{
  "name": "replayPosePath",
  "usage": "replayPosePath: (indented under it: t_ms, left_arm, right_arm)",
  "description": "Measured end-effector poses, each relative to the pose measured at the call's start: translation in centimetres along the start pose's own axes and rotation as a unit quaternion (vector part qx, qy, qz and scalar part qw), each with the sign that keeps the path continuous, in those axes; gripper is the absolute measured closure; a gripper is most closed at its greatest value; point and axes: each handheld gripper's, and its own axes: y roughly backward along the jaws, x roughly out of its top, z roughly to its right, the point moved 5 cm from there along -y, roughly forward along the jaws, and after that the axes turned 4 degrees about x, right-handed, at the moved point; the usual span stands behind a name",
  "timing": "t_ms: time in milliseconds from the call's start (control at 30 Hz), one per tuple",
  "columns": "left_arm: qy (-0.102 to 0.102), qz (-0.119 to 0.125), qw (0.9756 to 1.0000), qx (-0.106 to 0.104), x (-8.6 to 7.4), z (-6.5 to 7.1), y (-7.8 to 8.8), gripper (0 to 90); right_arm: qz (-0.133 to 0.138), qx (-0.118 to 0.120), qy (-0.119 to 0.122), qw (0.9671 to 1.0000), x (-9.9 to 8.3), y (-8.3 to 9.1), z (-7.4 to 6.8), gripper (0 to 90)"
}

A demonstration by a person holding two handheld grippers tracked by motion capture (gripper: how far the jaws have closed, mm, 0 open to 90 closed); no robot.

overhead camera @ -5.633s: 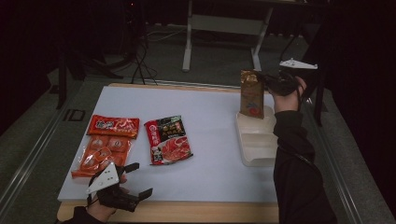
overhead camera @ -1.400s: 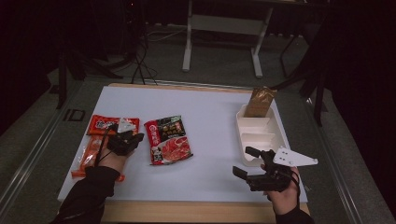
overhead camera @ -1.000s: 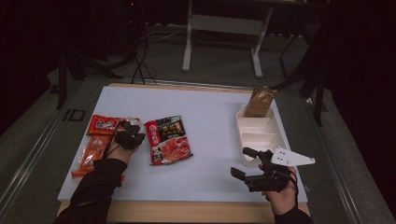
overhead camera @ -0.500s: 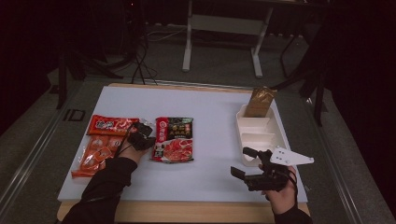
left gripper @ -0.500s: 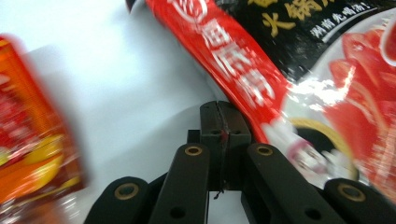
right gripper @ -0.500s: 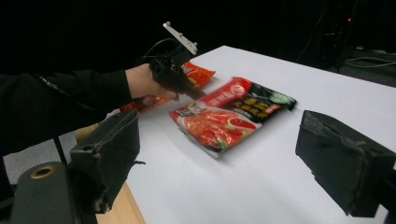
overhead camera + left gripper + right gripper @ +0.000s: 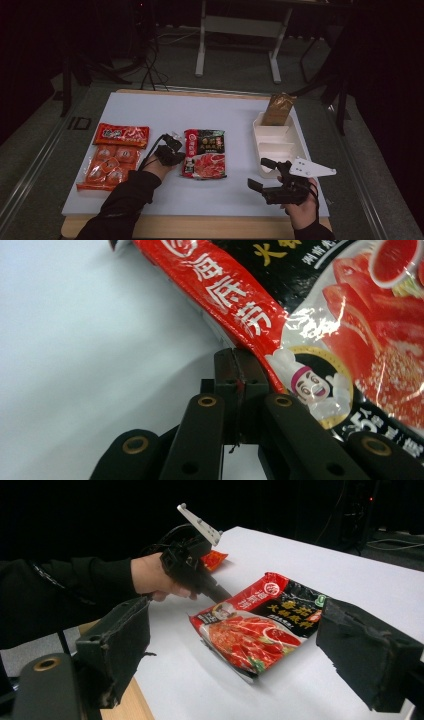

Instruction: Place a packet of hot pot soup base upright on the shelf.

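The left gripper [image 7: 235, 357] is clamped on the left edge of the glossy red-and-black food pouch [image 7: 205, 153], which lies left of the white compartment tray [image 7: 300, 145]. Near that tray, the right gripper [image 7: 261, 174] hovers with jaws apart.

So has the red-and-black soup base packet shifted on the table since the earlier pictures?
Yes. The soup base packet, pinched at its edge by the left claw, has slid right toward the white tray, leaving a wider gap to the orange packets.

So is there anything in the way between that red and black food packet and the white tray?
Nothing visible. The left claw is shut at the packet's edge, and bare white table lies between the packet and the white tray.
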Motion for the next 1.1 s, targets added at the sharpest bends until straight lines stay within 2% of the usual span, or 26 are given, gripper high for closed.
replayPosePath:
  t_ms: [533,633,800,900,933,967,1100]
  left_arm:
    - [-0.024,-0.005,0.9992,-0.031,2.2,3.8,-1.5,89.9]
    - [-0.025,-0.005,0.9992,-0.032,2.2,4.0,-1.5,89.9]
    - [-0.023,-0.006,0.999,-0.037,2.2,3.7,-1.5,89.9]
    - [-0.012,0.011,0.9995,-0.026,2.8,2.8,-0.6,89.6]
    - [-0.006,0.018,0.9994,-0.029,3.0,2.7,-0.4,89.4]
    - [0.0,0.03,0.9986,-0.043,3.3,2.5,0.0,88.4]
    - [0.005,0.048,0.9979,-0.043,4.3,1.9,0.9,83.5]
  right_arm:
    - [-0.008,-0.003,0.006,0.9999,-0.3,-0.1,-0.3,13.9]
    - [-0.006,-0.005,0.007,0.9999,-0.3,0.0,-0.2,13.9]
    - [-0.007,-0.006,0.005,0.9999,-0.4,0.0,-0.1,13.9]
    - [-0.008,-0.01,0.01,0.9999,-0.4,0.1,-0.1,13.9]
    - [-0.008,-0.011,0.011,0.9998,-0.4,0.1,-0.1,13.9]
    - [-0.007,-0.013,0.013,0.9998,-0.4,0.1,-0.1,13.9]
    - [-0.004,-0.022,0.027,0.9994,-0.4,0.1,0.1,15.1]
